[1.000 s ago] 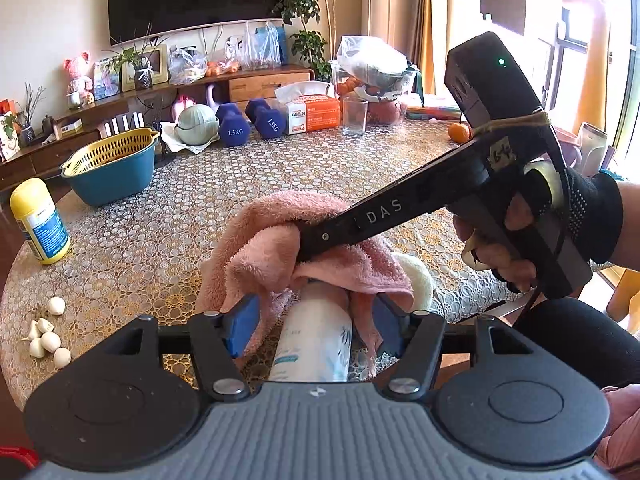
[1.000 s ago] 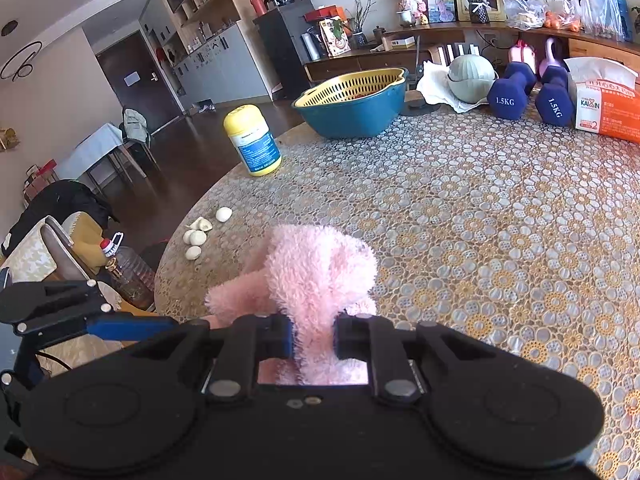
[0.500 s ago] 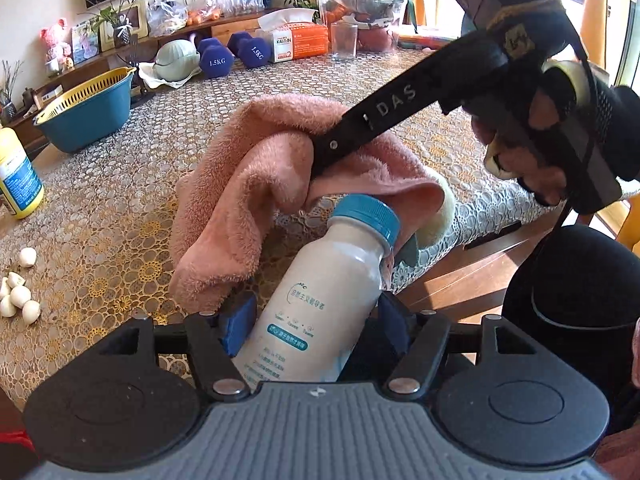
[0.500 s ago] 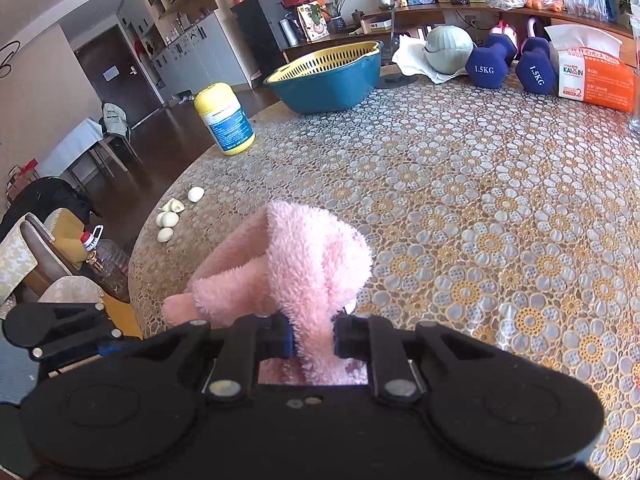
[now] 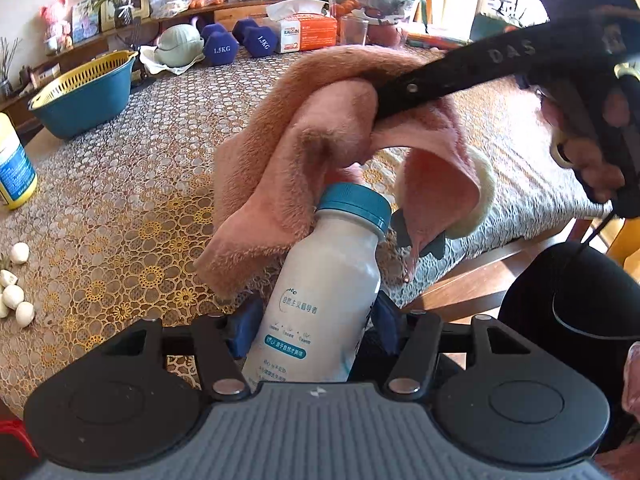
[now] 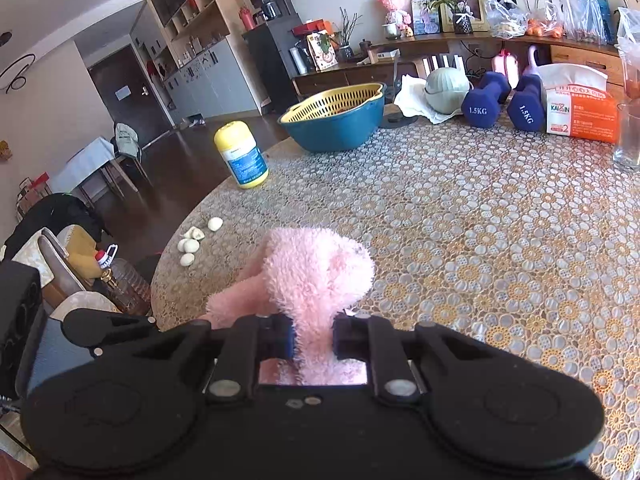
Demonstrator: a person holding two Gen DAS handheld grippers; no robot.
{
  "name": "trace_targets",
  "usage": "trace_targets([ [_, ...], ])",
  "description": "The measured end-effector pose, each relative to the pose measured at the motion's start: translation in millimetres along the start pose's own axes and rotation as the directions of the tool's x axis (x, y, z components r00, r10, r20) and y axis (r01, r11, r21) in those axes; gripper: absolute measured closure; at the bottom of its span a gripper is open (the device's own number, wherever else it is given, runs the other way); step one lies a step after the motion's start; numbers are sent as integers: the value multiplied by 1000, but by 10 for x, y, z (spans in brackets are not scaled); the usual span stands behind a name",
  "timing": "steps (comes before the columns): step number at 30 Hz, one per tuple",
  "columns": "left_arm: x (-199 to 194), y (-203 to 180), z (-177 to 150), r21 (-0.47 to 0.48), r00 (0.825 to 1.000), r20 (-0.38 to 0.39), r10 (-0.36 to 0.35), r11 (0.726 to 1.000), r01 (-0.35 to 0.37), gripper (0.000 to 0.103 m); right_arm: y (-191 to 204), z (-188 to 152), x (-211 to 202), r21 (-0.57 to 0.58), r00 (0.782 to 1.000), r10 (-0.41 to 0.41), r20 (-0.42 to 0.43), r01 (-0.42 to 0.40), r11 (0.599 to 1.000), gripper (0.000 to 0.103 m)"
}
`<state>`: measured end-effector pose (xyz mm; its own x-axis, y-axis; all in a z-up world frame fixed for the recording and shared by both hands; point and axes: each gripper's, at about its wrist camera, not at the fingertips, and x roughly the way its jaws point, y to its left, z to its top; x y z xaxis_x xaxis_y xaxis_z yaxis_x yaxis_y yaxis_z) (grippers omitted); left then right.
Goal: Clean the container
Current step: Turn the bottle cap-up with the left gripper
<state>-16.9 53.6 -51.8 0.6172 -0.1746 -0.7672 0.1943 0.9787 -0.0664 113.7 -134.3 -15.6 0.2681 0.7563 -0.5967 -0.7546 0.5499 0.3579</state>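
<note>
A white bottle (image 5: 320, 304) with a teal cap (image 5: 354, 202) is clamped in my left gripper (image 5: 312, 322), tilted up toward the right. A pink fluffy cloth (image 5: 320, 144) hangs over the cap and drapes down on its left side. My right gripper (image 6: 314, 338) is shut on that pink cloth (image 6: 316, 276); in the left wrist view its black arm (image 5: 460, 76) comes in from the upper right, held by a gloved hand (image 5: 592, 148). The bottle does not show in the right wrist view.
Round table with a lace cloth (image 6: 480, 220). On it: blue basin with yellow strainer (image 6: 334, 118), yellow-capped jar (image 6: 242, 156), garlic cloves (image 6: 192, 242), two blue dumbbells (image 6: 482, 102), tissue box (image 6: 580, 114), a glass (image 6: 628, 136). The table edge and a chair (image 5: 480, 276) lie to the right in the left wrist view.
The cloth has lifted off the bottle, from covering its top to resting only at the cap. The bottle's cap and shoulder have come into sight, and the bottle tilted up.
</note>
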Motion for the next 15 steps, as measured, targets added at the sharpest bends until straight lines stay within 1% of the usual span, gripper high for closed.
trace_targets([
  [5, 43, 208, 250, -109, 998, 9, -54, 992, 55, 48, -113, 54, -231, 36, 998, -1, 70, -1, 999, 89],
  [9, 88, 327, 462, -192, 996, 23, -90, 977, 93, 49, -266, 98, -384, 91, 992, -6, 129, -6, 996, 89],
  [12, 117, 337, 632, -220, 993, 45, -112, 968, 119, 49, -359, 123, -481, 124, 986, -14, 169, -8, 992, 89],
  [15, 138, 265, 799, -204, 990, 79, -114, 971, 128, 50, -435, 161, -503, 152, 982, -3, 190, -26, 988, 89],
])
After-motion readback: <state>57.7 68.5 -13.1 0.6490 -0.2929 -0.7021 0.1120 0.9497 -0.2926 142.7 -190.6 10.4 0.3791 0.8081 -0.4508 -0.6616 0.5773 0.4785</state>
